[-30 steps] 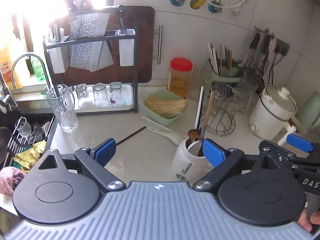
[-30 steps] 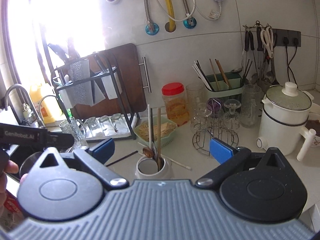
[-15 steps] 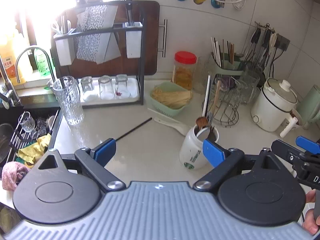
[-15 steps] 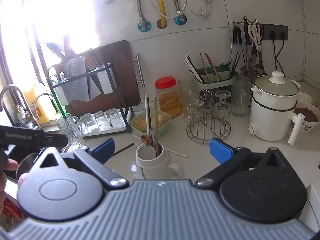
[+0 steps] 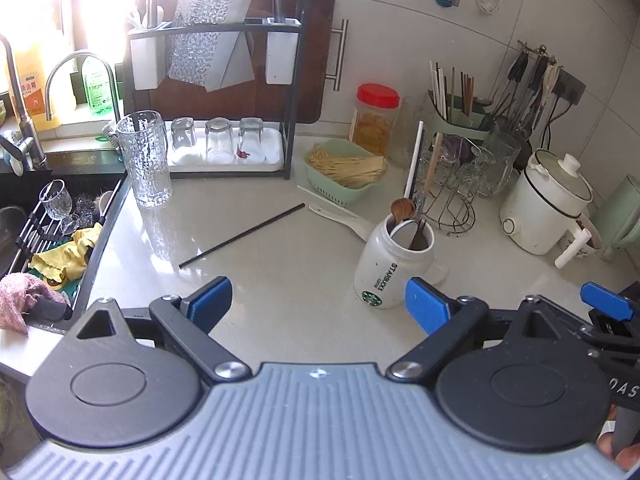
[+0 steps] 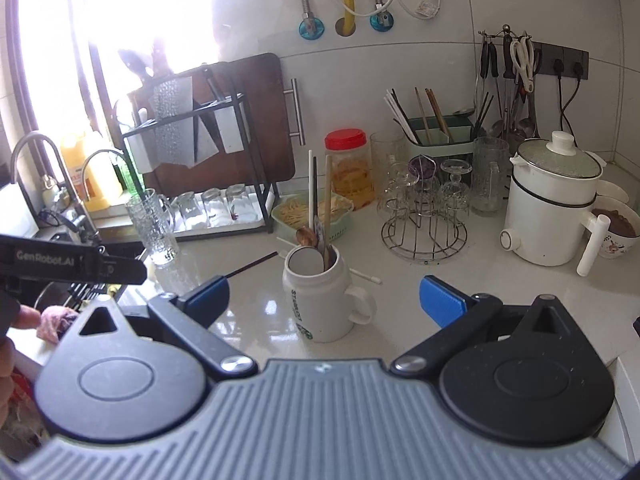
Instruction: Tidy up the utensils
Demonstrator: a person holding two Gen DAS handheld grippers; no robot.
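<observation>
We see the counter (image 5: 288, 280) filling the middle of both views, with the mug (image 5: 394, 268) right of centre in the left wrist view and at centre in the right wrist view. The mug already holds a wooden spoon (image 5: 403, 208) and several long sticks, so we judge the gathering step partly done. Loose pieces lie on the counter: a black chopstick (image 5: 244, 235) at centre, a white spoon (image 5: 340, 218) just left of the mug, and a thin white stick (image 6: 366, 276) beside the mug's handle in the right wrist view.

Our left gripper (image 5: 318, 304) sits at the lower middle of its frame, fingers wide apart and holding nothing. Our right gripper (image 6: 324, 298) is likewise spread and empty, the mug framed between its fingers but untouched.

We judge the next move to be a reach for the chopstick, which lies flat and thin, so it calls for a low approach and a close pinch.

Against the earlier frames, both cameras sit further back and higher: the mug looks smaller and more counter shows in front of it.
</observation>
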